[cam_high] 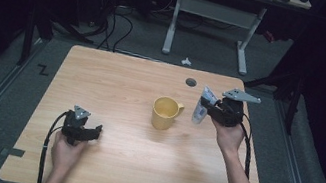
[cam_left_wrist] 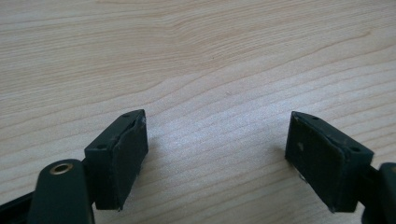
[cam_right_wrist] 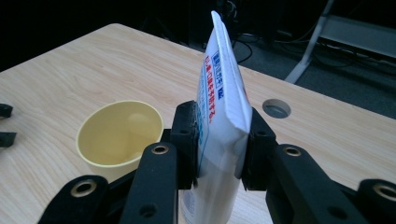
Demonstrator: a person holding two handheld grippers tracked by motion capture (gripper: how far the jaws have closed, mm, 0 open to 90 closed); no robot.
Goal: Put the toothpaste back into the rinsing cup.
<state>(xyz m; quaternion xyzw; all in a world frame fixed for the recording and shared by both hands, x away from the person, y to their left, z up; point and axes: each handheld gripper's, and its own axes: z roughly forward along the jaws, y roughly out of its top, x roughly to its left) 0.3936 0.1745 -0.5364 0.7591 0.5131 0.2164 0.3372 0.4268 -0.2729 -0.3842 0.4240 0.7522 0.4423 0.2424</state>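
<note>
near the table's (cam_high: 101,172) front left, the left gripper (cam_high: 93,132) rests low over bare wood, jaws spread wide and holding nothing. farther back at right, the right gripper (cam_right_wrist: 219,140) is clamped on a white tube (cam_right_wrist: 222,107), held upright just right of the empty yellow cup (cam_high: 165,112). the pickup looks done; dropping it into the cup likely remains.

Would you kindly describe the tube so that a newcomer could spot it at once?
Start at the wooden table and find the yellow mug near its middle. Just right of the mug, the right gripper clamps a white tube with red and blue print, held above the tabletop. It is the one white, flat-crimped item there.
</note>
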